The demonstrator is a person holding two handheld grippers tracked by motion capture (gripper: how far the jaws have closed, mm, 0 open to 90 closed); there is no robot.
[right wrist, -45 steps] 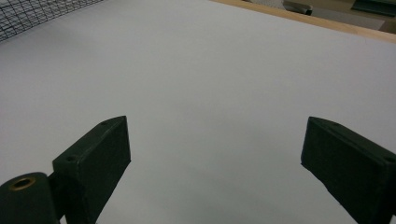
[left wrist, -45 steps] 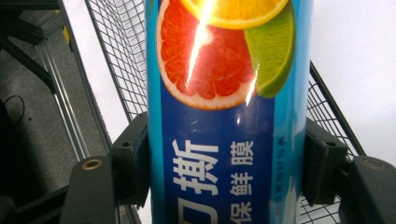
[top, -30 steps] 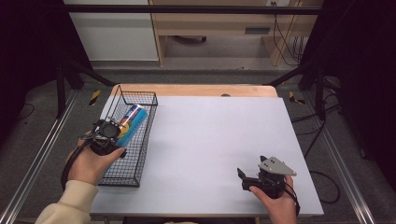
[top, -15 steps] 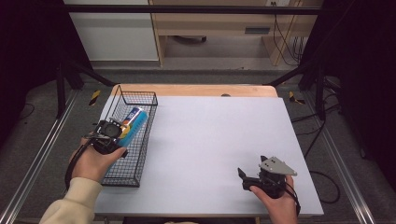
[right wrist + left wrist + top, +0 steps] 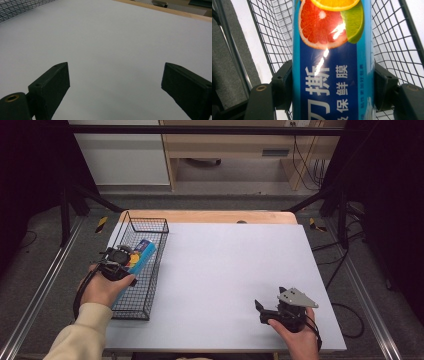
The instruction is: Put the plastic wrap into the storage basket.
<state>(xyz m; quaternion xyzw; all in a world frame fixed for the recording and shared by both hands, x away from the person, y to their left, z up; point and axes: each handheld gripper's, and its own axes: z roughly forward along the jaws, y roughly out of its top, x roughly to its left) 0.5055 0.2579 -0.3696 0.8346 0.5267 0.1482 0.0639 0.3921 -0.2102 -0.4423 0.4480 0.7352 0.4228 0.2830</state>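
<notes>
Left gripper (image 5: 131, 261) clamps blue cling-film box (image 5: 332, 75) by long sides, lengthwise inside wire basket (image 5: 152, 227) at table's 9 o'clock edge, likely for lay-down. Right gripper (image 5: 260, 309) idle, jaws wide apart, 5 o'clock.

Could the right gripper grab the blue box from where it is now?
Probably not: the right gripper sits open far across the table, while the blue box is over the wire basket, clamped in the left gripper.

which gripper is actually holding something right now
The left gripper: it is shut on the blue box with citrus pictures, over the wire basket. The right gripper stands open above bare table.
</notes>
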